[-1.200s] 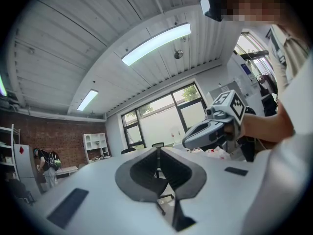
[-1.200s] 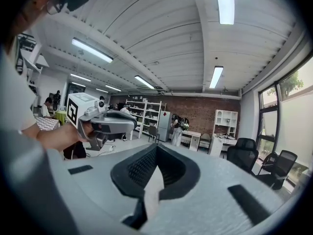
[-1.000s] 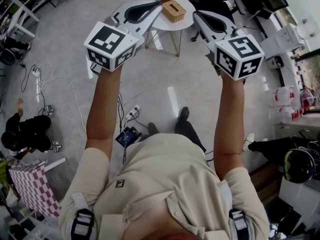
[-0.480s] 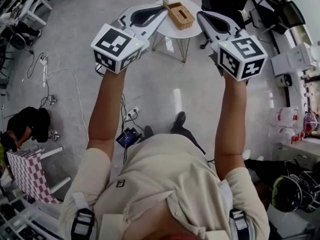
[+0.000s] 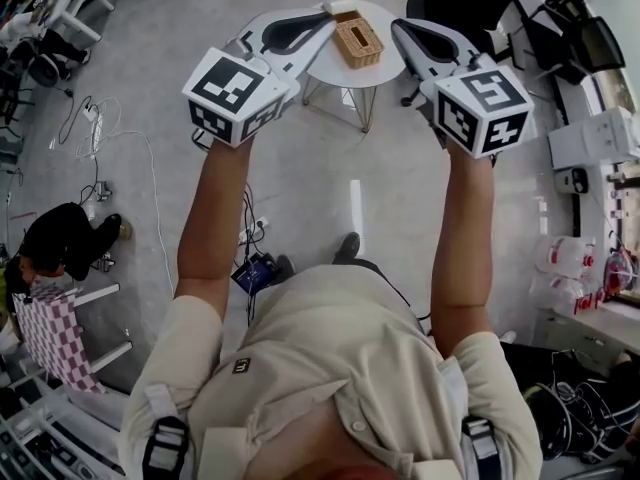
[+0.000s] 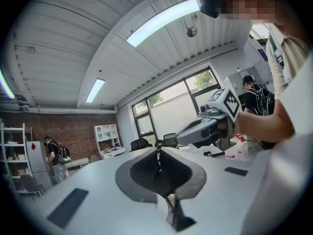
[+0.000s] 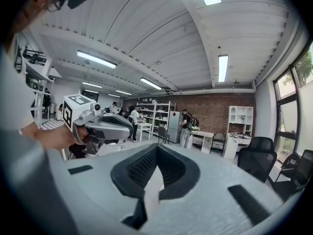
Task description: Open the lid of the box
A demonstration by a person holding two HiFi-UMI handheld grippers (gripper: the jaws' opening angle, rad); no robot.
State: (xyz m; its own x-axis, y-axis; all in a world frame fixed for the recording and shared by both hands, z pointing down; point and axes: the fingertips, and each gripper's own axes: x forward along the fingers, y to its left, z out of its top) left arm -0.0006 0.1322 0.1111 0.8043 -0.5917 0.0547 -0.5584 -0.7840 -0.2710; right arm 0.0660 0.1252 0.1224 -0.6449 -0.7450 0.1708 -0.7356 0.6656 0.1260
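Head view: the wooden box (image 5: 358,41), its slotted lid on, sits on a small round white table (image 5: 335,65) ahead of the person. The left gripper (image 5: 322,15) and the right gripper (image 5: 397,28) point out level and flank the box, clear of it. Both grippers' jaws are pressed together, with nothing between them.

Our right gripper (image 7: 156,146) has its jaws together at the tips, with nothing between them. At left we see our left gripper (image 7: 101,125). Beyond, a person with a backpack (image 7: 187,127) stands near a brick wall (image 7: 215,112) and black office chairs (image 7: 258,156).
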